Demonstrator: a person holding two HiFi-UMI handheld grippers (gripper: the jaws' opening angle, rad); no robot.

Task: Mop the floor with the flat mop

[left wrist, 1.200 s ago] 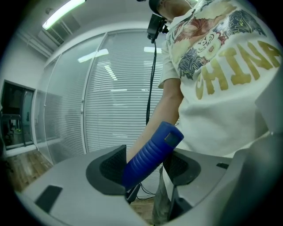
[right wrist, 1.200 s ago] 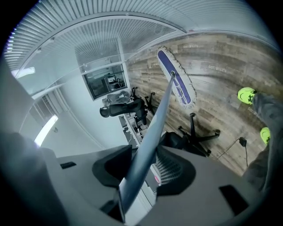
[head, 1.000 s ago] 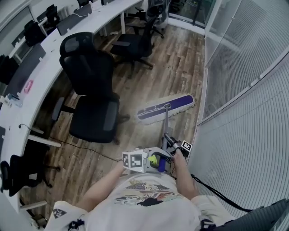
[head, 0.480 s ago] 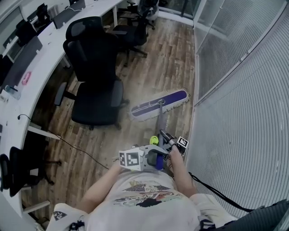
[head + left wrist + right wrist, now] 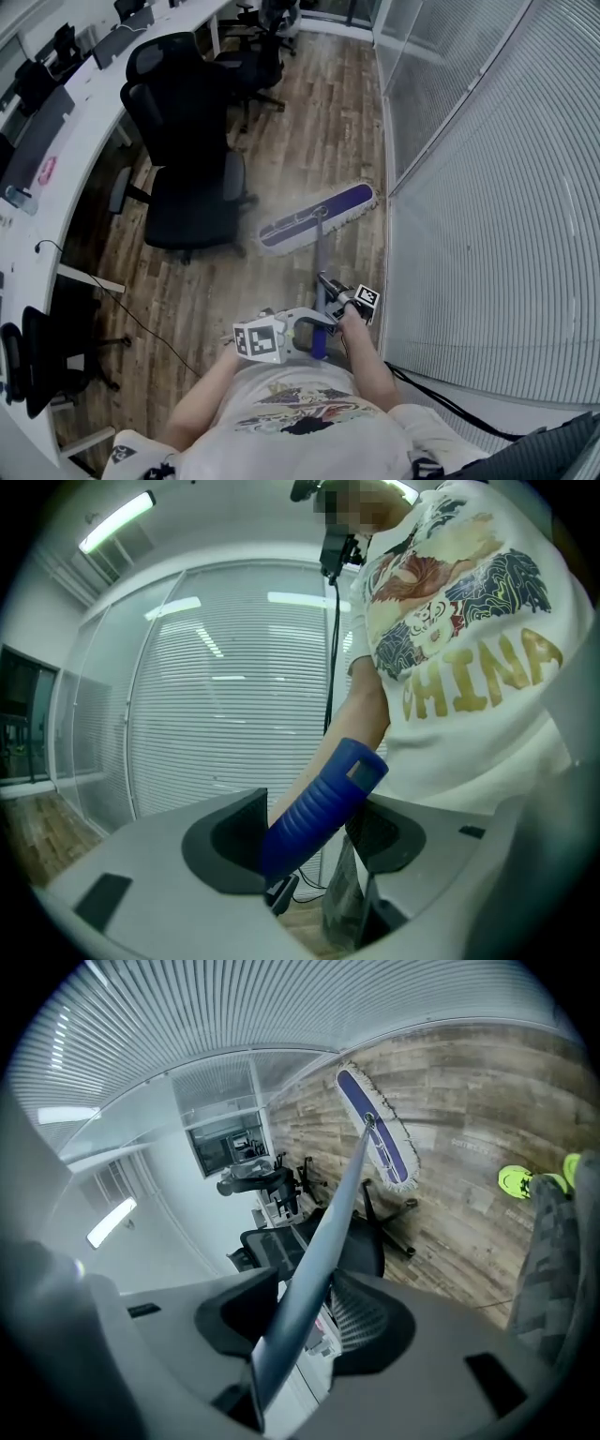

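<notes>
The left gripper point(image 5: 309, 336) is held close in front of the tummy and points sideways, with its jaws squeezed on the blue grip point(image 5: 319, 803). Just ahead of that claw, the right gripper point(image 5: 330, 285) points forward, jaws squeezed on the pole point(image 5: 314, 1269). The left arm point(image 5: 208, 392) and right arm point(image 5: 367, 361) are both bent.
</notes>
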